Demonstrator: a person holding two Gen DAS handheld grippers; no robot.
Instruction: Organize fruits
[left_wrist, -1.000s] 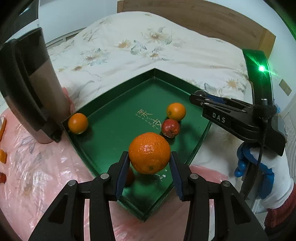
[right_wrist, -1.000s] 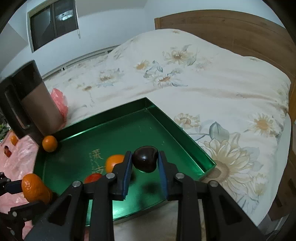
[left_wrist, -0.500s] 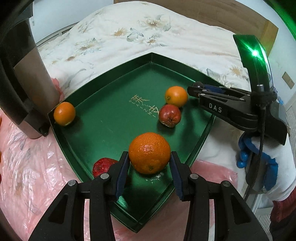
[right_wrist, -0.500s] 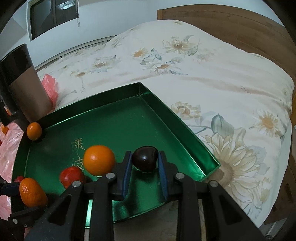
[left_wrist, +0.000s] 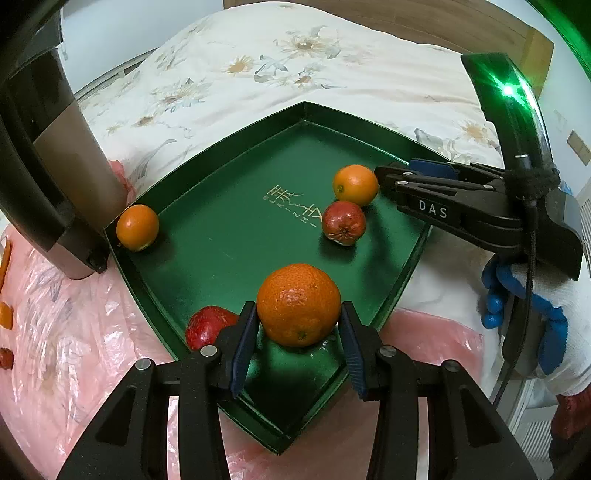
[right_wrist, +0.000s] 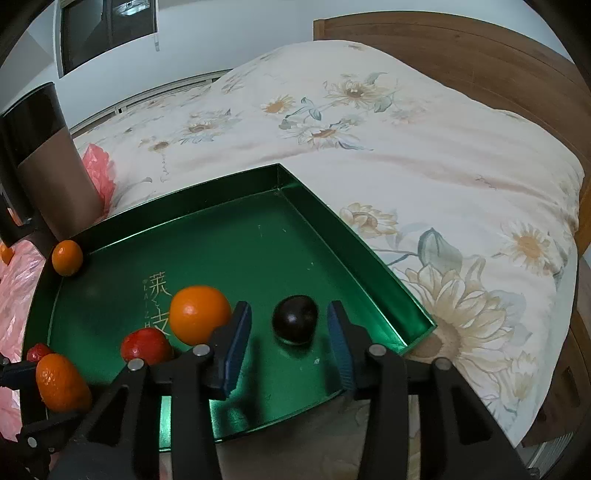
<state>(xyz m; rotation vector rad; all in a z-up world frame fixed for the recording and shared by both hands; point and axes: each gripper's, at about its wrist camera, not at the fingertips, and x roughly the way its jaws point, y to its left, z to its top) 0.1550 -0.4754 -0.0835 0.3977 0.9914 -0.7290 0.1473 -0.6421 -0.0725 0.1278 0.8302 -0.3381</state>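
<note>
1. The right gripper has let go – half a sec ago its pads pinched the dark plum; now the jaws stand wide, a clear gap either side, and the plum rests on the tray floor between and just ahead of the tips.

2. The left gripper stays clamped on the big orange, both blue pads pressed to its flanks. It has come lower and further in over the tray's near corner.

3. What it means – one more fruit looks delivered. In the tray: plum, an orange just left of the right jaws, a red fruit beside it, a small orange in the far-left corner, and another red fruit just left of the left jaws.

4. Likely next: the big orange gets set down and released. A few bits of fruit at the left-view edge, on the pink plastic, seem yet to be gathered – too cut off to name.

5. Writing: "DAS" in white on the right gripper's arm, seen from the left cam. Gold Chinese characters on the tray floor, with a small line of Latin letters beneath – too fine to read.
</note>
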